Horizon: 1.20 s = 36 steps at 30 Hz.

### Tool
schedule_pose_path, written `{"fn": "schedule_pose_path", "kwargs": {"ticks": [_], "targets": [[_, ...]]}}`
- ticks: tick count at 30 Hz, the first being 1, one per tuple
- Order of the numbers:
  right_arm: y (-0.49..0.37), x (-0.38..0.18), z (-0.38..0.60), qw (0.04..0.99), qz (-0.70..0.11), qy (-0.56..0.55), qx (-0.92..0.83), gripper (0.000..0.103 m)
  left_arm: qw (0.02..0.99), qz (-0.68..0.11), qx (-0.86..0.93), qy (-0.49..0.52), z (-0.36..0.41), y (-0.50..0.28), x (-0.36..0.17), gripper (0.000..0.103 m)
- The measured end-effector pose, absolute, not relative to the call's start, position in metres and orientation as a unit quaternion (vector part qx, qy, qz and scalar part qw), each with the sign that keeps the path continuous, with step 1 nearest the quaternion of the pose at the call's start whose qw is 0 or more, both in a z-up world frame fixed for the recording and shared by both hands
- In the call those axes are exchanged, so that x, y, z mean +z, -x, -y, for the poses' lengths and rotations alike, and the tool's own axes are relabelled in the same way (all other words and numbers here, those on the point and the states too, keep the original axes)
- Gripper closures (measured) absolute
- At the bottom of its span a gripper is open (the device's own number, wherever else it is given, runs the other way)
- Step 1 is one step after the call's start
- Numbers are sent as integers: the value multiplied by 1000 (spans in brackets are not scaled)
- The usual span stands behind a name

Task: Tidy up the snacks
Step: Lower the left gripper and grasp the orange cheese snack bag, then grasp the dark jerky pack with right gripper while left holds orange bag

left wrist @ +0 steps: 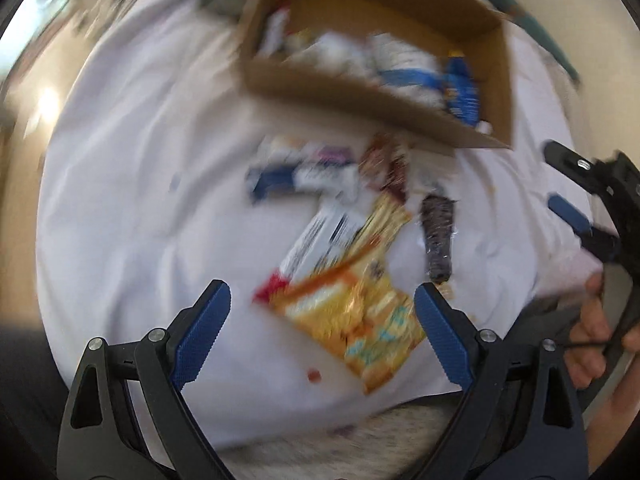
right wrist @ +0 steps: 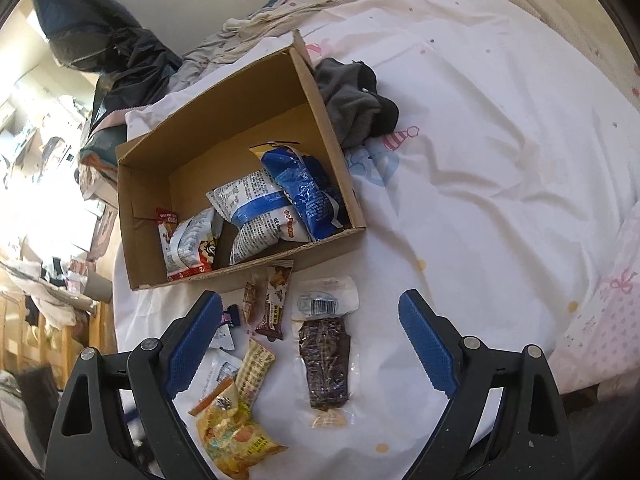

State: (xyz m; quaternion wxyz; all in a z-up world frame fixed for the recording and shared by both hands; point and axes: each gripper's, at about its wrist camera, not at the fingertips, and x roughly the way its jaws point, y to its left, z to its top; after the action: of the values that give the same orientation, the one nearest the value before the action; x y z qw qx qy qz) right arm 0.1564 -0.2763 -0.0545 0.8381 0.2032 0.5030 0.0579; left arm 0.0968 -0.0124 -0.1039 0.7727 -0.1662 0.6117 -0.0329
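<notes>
Brown cardboard box (right wrist: pixel 192 168) at 11 o'clock part-filled; both grippers, left (left wrist: pixel 322 312) and right (right wrist: pixel 310 320), wide open, empty; next: clamp dark clear-wrapped bar (right wrist: pixel 326 364).

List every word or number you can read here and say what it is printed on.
"FOOD": red and white snack bag in the cardboard box.
Orange round letters, roughly "oopsoo", uncertain: grey and blue bag.
Barcode label on the clear packet: digits too small.
All other print: too small or blurred.
</notes>
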Motion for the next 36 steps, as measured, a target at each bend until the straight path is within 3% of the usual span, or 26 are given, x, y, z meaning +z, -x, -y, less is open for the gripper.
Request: {"fn": "schedule_pose_path", "kwargs": {"ticks": [10,16,17,18,19,22,36], "targets": [[-161,-62,293,812,-512,-273,65,11,712,-646,81,262,52,-82,-149,12],[-159,-85,311,765,-541,-344,64,11,728,-646,113,198,78,-83,-155,12],[-158,-86,313,761,-542,-350,63,11,727,-647,118,196,79,-82,-157,18],[-158,-87,314,760,-543,-352,62,11,725,-650,119,194,80,-81,-159,31],[-158,-86,314,759,-543,-353,61,11,723,-654,118,187,80,-80,-161,38],[-158,-86,314,757,-543,-359,65,11,731,-652,105,171,82,-77,-158,52],[-161,-93,308,747,-560,-353,61,11,787,-611,14,86,25,-90,-67,56]]}}
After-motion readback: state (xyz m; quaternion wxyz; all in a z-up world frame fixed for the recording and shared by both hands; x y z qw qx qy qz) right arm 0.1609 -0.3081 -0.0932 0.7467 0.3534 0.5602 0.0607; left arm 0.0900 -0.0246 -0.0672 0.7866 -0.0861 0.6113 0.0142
